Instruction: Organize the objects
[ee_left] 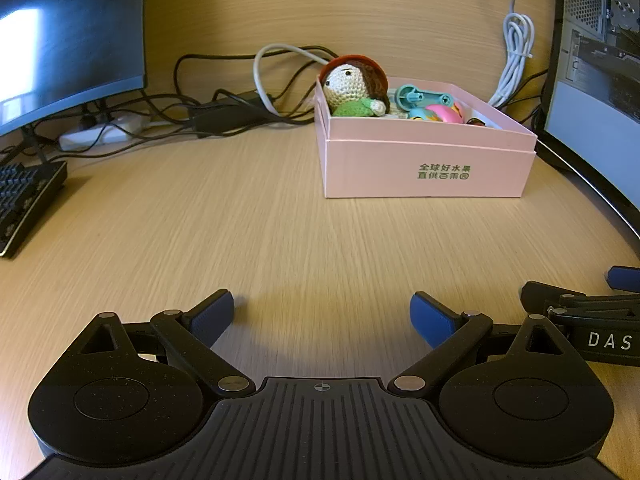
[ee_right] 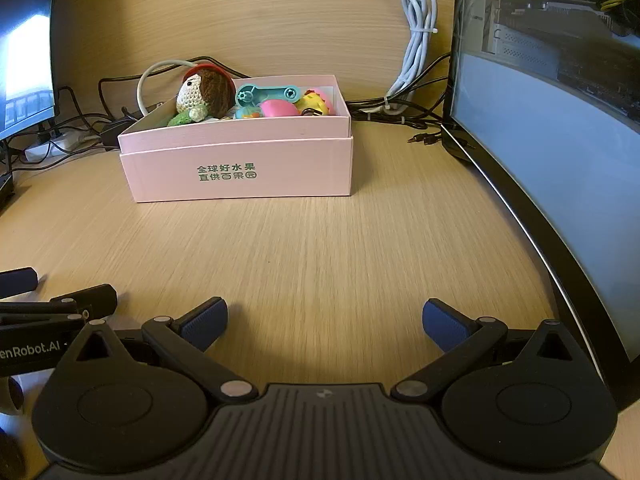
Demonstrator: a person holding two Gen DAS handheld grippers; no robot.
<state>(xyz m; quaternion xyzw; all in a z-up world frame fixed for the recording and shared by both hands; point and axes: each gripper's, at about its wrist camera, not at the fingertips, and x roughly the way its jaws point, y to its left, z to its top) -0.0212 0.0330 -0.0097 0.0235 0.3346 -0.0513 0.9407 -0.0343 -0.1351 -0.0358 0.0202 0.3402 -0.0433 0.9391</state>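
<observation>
A pink box [ee_left: 424, 164] [ee_right: 240, 160] with green print stands on the wooden desk, far from both grippers. Inside it lie a crocheted doll [ee_left: 352, 88] [ee_right: 204, 94] with brown hair and a red hat, a teal plastic part [ee_left: 424, 98] [ee_right: 266, 94], a pink egg-shaped toy [ee_left: 444, 114] [ee_right: 278, 109] and a yellow toy [ee_right: 316, 102]. My left gripper [ee_left: 322, 318] hovers low over bare desk, open and holding nothing. My right gripper [ee_right: 325, 324] is likewise open with nothing between its fingers. Each gripper shows at the edge of the other's view.
A monitor [ee_left: 68, 36] and a black keyboard [ee_left: 24, 204] sit at the left. A large curved monitor [ee_right: 560, 160] stands along the right. Tangled black cables [ee_left: 224, 112], a power strip [ee_left: 100, 134] and a bundled white cable [ee_right: 418, 40] lie behind the box.
</observation>
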